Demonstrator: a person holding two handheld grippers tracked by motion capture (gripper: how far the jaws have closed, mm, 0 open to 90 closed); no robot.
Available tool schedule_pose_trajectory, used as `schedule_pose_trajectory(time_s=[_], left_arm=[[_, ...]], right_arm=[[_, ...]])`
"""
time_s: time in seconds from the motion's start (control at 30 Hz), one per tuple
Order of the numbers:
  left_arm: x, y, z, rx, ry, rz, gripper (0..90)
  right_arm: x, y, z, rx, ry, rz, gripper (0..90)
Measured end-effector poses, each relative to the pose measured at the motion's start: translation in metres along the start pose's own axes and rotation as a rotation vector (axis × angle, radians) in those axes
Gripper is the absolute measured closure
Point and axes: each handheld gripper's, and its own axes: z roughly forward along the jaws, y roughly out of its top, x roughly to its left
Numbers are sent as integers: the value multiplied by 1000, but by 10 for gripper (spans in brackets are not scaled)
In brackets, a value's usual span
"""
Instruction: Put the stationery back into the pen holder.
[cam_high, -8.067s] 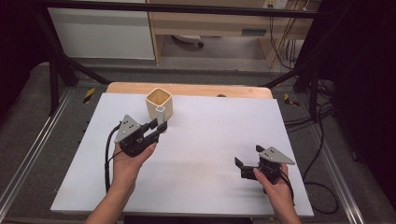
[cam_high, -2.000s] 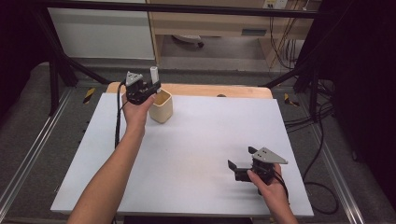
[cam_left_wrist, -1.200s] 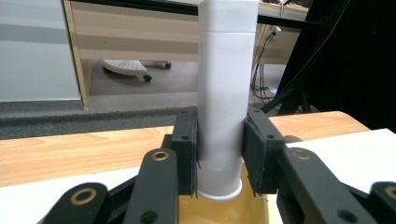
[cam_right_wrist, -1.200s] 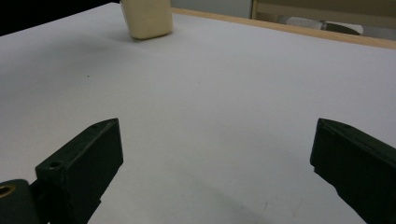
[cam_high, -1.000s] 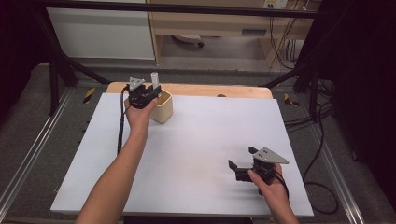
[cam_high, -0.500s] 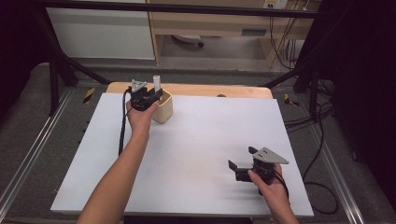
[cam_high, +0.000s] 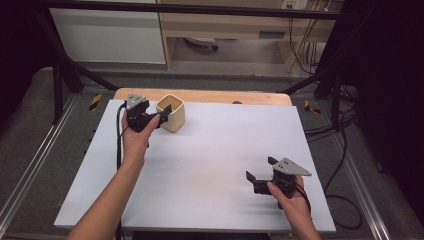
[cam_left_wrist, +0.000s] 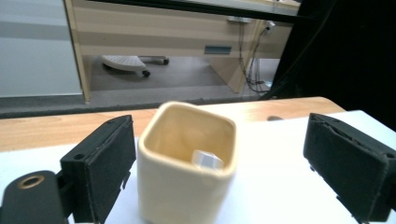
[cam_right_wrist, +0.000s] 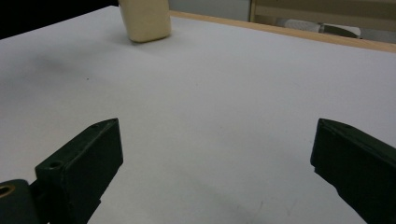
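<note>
Cup: your cream square cup (cam_high: 171, 113) stands upright at the far left of the white table (cam_high: 210, 165), close to the wooden strip along the far edge (cam_high: 210, 95)
Inside it: a small clear cylinder (cam_left_wrist: 208, 159) leans in the right-hand corner, top just below the rim
What changed: a second ago you held that piece upright over the cup; now it's in and you've let go
Left gripper: your left gripper (cam_high: 162, 114) sits at the cup's near-left side, jaws spread wide on either side of it, gripping nothing
Right gripper: your right gripper (cam_high: 257, 179) waits near the front right, well apart, jaws wide, empty
Meaning: the drop looks done, I'd judge; nothing else on the table to load
</note>
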Motion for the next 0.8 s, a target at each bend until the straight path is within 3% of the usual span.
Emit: schedule_pose_trajectory(time_s=[0.23, 0.43, 0.53, 0.63, 0.8], left_arm=[[-2, -28, -50, -10, -31, -24, 81], [-11, -51, -87, 23, -29, 8, 84], [-17, -62, -104, 27, -35, -1, 88], [-25, -73, -118, 65, -15, 26, 90], [-29, -91, -131, 47, -18, 88, 86]], right_arm=[[-3, 0, -1, -4, -12, 2, 28], [-7, -1, -2, -1, -29, 13, 27], [-8, -1, -2, 0, -37, 13, 27], [-9, -1, -2, -2, -45, 16, 28], [-11, -3, 0, 17, -60, 10, 27]])
